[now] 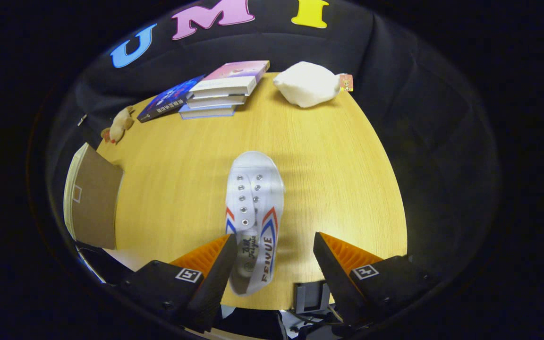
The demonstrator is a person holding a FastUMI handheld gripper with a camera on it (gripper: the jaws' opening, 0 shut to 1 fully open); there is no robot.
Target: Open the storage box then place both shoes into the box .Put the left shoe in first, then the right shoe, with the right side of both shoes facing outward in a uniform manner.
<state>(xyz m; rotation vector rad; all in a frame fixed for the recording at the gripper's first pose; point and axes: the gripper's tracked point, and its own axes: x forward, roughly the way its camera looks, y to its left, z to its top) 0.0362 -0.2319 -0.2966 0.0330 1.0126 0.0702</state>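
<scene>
On the wooden table we note a white shoe, toe pointing away, between the spread fingers of the gripper (grasping nothing); books lie beyond

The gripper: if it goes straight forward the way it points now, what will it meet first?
Most likely the white shoe, which lies between the open fingers of the gripper with its toe pointing ahead. The heel end is already next to one finger. Whether they touch, I cannot tell.
</scene>
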